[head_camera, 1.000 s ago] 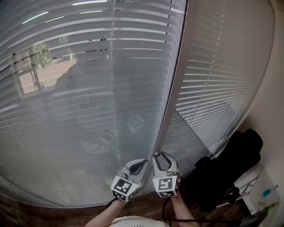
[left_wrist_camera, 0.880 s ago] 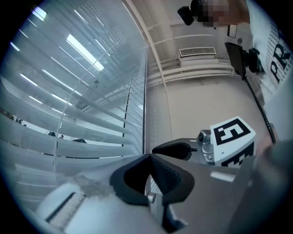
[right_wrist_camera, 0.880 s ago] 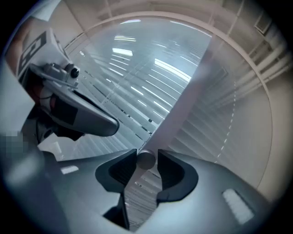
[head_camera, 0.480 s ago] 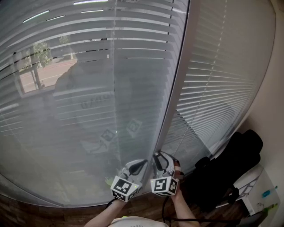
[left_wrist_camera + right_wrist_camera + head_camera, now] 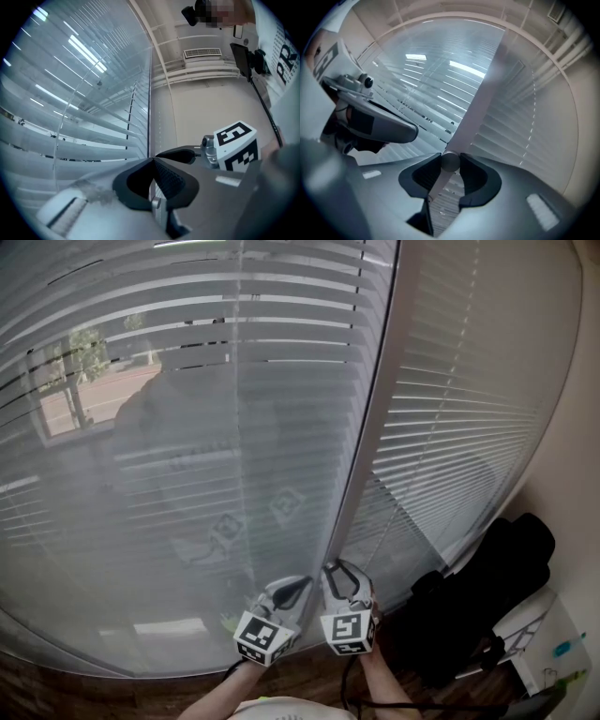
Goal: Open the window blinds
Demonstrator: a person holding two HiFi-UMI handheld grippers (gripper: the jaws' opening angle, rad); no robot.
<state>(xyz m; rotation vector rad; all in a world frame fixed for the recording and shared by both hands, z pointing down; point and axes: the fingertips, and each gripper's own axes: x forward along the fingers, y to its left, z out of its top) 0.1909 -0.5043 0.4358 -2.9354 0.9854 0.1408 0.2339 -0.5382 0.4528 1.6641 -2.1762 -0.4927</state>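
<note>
In the head view, the grey horizontal-slat window blinds (image 5: 187, 427) hang full length over the glass. Left of the white window post (image 5: 372, 418) the slats are tilted enough for a tree and pavement to show at the upper left. Right of it they look shut, so the opening seems only partly done. The left gripper (image 5: 298, 589) and right gripper (image 5: 343, 570) sit side by side at the post's foot. In the left gripper view, its jaws meet at the tips with nothing visible between them. In the right gripper view, the jaws have just been closing and now clasp a pale slim tilt wand (image 5: 437, 184) below its rounded knob. More twisting, or raising the blinds, probably remains.
</note>
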